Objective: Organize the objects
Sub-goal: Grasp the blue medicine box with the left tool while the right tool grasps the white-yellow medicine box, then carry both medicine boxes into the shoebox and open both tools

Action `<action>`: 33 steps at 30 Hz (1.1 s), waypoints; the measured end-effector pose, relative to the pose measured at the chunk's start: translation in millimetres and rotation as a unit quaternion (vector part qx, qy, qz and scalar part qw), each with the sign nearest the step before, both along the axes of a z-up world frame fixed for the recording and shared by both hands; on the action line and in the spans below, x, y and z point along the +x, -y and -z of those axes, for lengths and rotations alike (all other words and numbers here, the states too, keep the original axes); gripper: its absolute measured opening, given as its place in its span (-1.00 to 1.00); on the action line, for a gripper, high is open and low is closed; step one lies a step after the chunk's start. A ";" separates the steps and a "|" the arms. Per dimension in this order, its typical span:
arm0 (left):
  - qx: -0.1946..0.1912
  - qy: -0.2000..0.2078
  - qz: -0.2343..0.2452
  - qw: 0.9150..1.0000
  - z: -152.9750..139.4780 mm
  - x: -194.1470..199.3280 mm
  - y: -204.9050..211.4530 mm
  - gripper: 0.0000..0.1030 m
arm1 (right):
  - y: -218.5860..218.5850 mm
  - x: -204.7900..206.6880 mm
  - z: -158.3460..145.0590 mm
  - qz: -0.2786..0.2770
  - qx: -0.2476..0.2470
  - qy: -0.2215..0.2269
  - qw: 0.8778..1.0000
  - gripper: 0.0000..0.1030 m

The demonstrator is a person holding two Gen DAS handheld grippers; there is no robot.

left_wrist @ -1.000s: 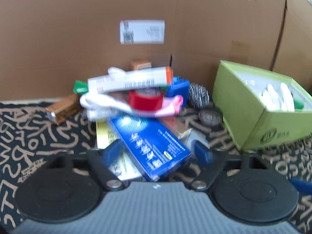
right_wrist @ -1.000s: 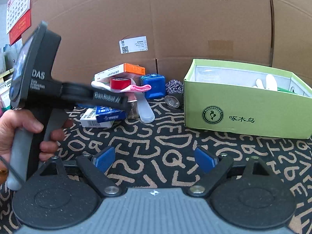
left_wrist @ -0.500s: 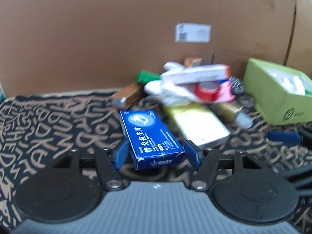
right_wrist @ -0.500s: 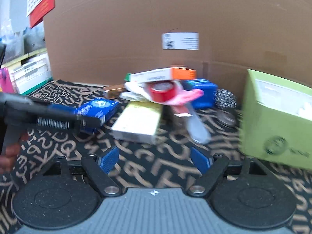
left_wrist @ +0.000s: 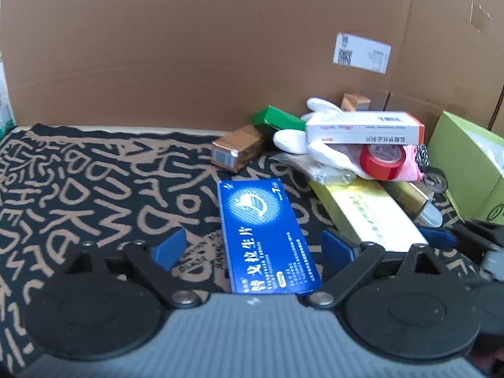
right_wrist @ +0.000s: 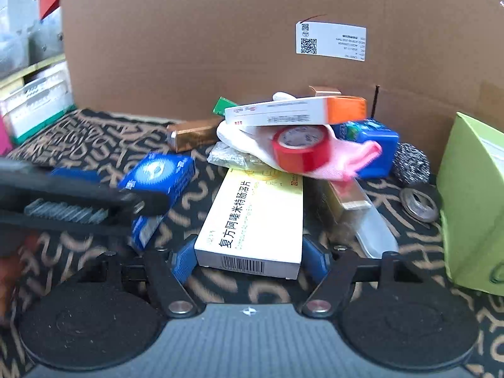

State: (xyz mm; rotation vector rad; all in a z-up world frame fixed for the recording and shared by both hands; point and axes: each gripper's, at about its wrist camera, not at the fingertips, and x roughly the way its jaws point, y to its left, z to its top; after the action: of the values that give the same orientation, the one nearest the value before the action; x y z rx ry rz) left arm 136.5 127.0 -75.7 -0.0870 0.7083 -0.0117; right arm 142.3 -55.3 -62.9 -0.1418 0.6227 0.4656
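My right gripper [right_wrist: 249,256] straddles the yellow box [right_wrist: 252,217], jaws closing, its long axis running away toward the pile; my left gripper [left_wrist: 252,247] is opening off the blue box [left_wrist: 264,236] beside it

glossy blue cardboard box [left_wrist: 266,236], shiny red tape roll [right_wrist: 300,148], scratchy steel wool ball [right_wrist: 411,163], matt corrugated cardboard wall [right_wrist: 204,37], woven patterned cloth [left_wrist: 78,182], metallic copper-looking carton [left_wrist: 237,151]
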 end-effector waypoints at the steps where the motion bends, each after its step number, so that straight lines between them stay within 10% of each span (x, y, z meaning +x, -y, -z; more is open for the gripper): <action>1: 0.002 -0.004 0.001 1.000 2.6 2.1 1.8 0.82 | 8.4 -6.1 0.2 -0.005 0.002 -0.003 1.000 0.42; 7: 0.049 -0.001 0.034 0.998 9.8 -0.8 17.5 0.16 | 68.2 -56.1 0.7 -0.018 0.003 -0.015 1.000 0.39; 14: 0.055 -0.011 0.175 0.983 5.3 -21.8 60.2 0.16 | 125.7 -81.3 -5.6 0.062 0.003 -0.030 0.998 0.39; 27: 0.117 -0.005 0.177 0.977 6.3 -18.9 102.6 0.41 | 116.1 -56.1 2.2 0.076 -0.006 -0.013 0.997 0.48; 33: 0.105 -0.017 0.186 0.977 1.3 -18.5 106.8 0.09 | 120.0 -61.3 -0.3 0.072 0.011 -0.020 0.997 0.36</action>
State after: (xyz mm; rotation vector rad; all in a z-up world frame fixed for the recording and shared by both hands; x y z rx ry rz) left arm 118.0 20.2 -77.0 0.2491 0.7481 -0.2946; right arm 81.1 -175.3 -62.5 -0.0664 0.6616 0.3373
